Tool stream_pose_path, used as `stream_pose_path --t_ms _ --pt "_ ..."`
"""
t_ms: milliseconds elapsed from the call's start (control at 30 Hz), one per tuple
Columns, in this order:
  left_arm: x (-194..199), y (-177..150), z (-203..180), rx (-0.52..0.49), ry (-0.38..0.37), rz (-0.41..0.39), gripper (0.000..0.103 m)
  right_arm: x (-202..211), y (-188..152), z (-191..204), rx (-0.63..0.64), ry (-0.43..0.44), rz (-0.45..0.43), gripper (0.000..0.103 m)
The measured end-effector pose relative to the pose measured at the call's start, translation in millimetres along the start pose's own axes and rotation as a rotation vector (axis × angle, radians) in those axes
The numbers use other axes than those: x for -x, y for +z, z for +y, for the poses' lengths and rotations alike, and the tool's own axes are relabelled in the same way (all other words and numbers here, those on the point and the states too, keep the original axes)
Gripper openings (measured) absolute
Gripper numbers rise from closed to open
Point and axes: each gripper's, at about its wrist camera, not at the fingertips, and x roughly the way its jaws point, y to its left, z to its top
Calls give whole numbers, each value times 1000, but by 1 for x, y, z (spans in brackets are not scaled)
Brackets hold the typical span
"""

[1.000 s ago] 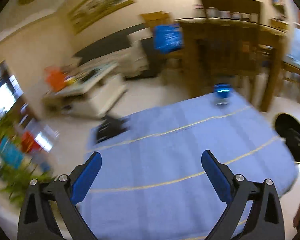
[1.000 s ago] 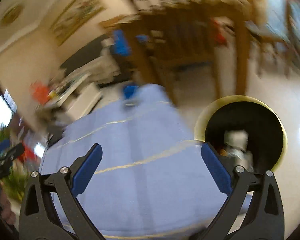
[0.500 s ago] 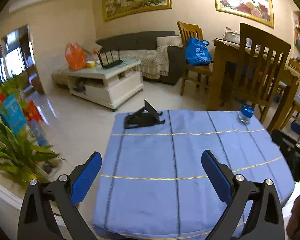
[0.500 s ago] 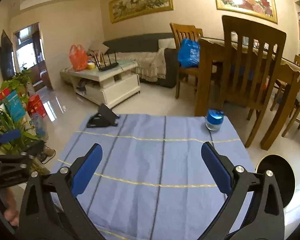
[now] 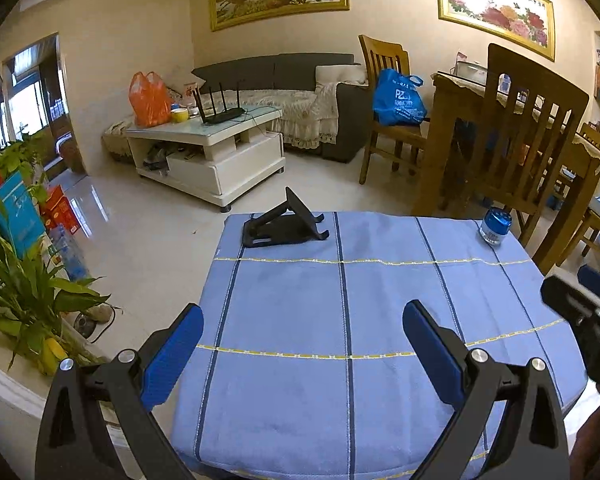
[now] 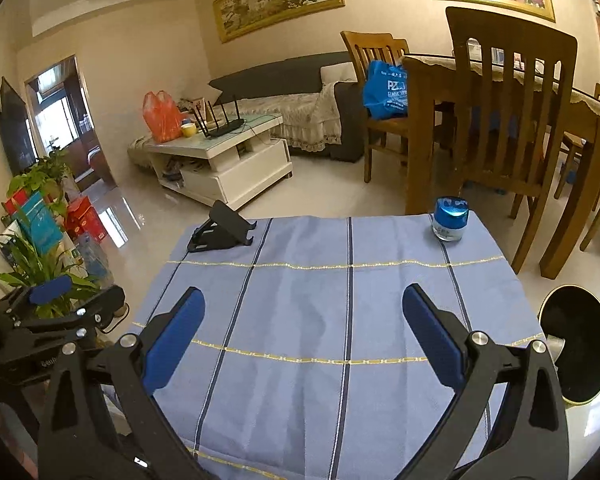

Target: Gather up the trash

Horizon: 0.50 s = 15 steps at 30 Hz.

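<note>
A small table under a blue cloth (image 5: 340, 320) (image 6: 320, 312) lies ahead. A black bin with a gold rim (image 6: 580, 340) stands on the floor right of the table, with something pale inside. My left gripper (image 5: 302, 346) is open and empty over the table's near left. My right gripper (image 6: 302, 336) is open and empty over the near edge. Each gripper shows at the edge of the other's view: the right one (image 5: 588, 320) and the left one (image 6: 60, 312). I see no loose trash on the cloth.
A black folding phone stand (image 5: 284, 226) (image 6: 222, 228) sits at the far left of the cloth, a small jar with a blue lid (image 5: 494, 230) (image 6: 450, 220) at the far right. Wooden chairs (image 6: 508, 120) stand behind; potted plants (image 5: 28, 292) at the left.
Both views swung from a blurred tilt to a level, steady look across the table. Both grippers stayed open.
</note>
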Motion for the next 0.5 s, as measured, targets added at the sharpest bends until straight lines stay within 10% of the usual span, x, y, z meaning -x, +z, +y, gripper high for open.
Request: stream_pose_path --t_ms 500 --pt "15 1 -27 -44 -2 -38 96 15 -8 -21 -9 -29 -16 98"
